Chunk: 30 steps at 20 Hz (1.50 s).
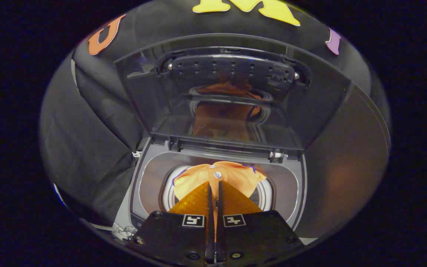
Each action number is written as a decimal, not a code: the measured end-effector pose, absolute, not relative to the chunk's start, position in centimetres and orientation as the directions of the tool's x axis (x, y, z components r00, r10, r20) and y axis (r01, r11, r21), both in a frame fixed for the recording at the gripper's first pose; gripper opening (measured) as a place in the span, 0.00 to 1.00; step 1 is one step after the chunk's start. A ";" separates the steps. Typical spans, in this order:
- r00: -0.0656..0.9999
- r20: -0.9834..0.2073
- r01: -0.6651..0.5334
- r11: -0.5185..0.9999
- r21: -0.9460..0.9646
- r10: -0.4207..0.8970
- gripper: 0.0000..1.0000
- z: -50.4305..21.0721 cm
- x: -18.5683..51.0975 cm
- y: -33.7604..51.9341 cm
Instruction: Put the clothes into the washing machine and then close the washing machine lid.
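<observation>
Gripper (214, 184) fingers nearly closed, pinching orange cloth garment (221, 176) directly above round drum opening (169, 193); transparent hinged lid (232, 92) upright beyond.

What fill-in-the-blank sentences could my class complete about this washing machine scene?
1. The washing machine lid stands ____.
2. The orange garment hangs over the machine's ____.
3. The gripper jaws are pinched ____ on the garment.

Missing words: open; drum; shut
</observation>
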<state>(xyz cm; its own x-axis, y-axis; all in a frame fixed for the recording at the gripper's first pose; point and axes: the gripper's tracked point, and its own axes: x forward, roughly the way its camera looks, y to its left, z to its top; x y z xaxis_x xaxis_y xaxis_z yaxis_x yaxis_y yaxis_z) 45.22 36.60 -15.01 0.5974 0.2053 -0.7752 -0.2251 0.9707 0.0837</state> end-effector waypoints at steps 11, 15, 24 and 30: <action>0.547 -0.814 -0.218 0.972 0.088 0.197 0.05 -18.7 44.9 37.2; 0.491 -0.844 -0.203 0.970 0.131 0.217 0.43 -20.0 44.3 37.8; 0.538 -0.818 -0.237 0.968 0.086 0.205 0.99 -17.7 44.5 36.4; 0.618 -0.741 -0.272 0.956 0.111 0.262 0.99 -8.2 44.7 36.4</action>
<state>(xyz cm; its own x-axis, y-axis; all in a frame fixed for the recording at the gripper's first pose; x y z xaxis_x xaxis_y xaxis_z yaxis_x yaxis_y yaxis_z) 44.71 36.41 -8.16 0.6183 0.2620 -0.7410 -0.2717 0.9559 0.1113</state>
